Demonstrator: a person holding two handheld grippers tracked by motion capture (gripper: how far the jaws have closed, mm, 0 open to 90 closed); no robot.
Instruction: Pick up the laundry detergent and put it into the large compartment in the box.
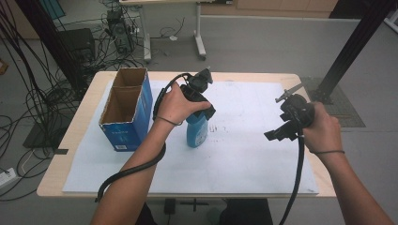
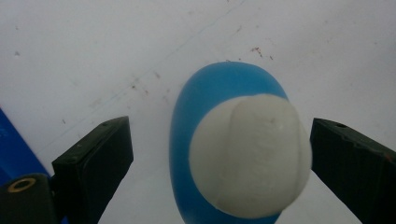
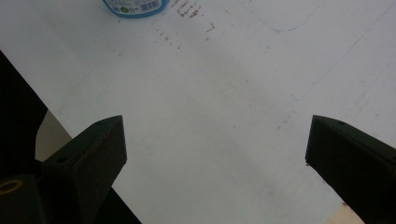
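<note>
Blue plastic bottle (image 2: pixel 205 140) stands upright on the white worktop (image 1: pixel 253 159) just beside the open blue carton (image 1: pixel 126 108), its rounded white cap (image 2: pixel 251 155) glossy and smooth. Left gripper (image 2: pixel 219 154) hovers over it, jaws spread wide either side of the cap, not touching. Close off-centre and that slick dome could slip or tip. Right gripper (image 3: pixel 215 154) gapes wide, well apart.
</note>
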